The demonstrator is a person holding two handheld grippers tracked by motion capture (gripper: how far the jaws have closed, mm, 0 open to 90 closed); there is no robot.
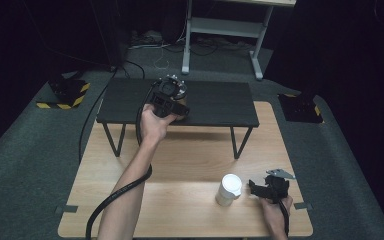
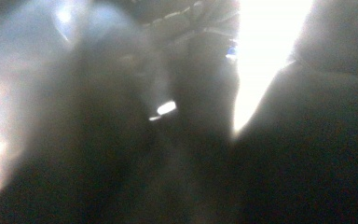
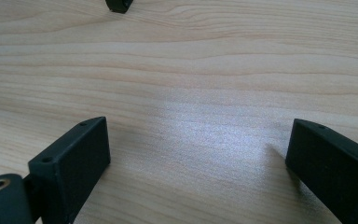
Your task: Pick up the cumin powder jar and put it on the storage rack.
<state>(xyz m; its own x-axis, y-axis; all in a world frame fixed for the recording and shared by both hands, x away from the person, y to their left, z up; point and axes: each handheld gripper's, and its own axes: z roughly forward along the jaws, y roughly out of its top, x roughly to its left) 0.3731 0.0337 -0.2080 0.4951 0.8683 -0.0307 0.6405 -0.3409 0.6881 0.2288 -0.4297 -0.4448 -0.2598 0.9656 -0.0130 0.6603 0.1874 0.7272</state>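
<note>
My left gripper (image 1: 170,96) is held over the front edge of a black low shelf (image 1: 220,102) that stands on the far half of the wooden table (image 1: 190,160). Its own view is dark and blurred by something very close, and its jaws read as shut; I cannot tell whether anything is between them. My right gripper (image 1: 258,187) rests on the table at the near right, pointing left. Its black jaws stand wide apart over bare wood (image 3: 196,163). A white lidded cup (image 1: 228,189) stands upright just left of it, apart from the jaws.
The shelf's thin black legs (image 1: 236,142) stand on the table, and one black foot (image 3: 119,4) lies ahead of the right gripper. Thick black cables (image 1: 115,192) trail from the left gripper. Grey carpet surrounds the table; a white desk frame (image 1: 220,30) stands behind.
</note>
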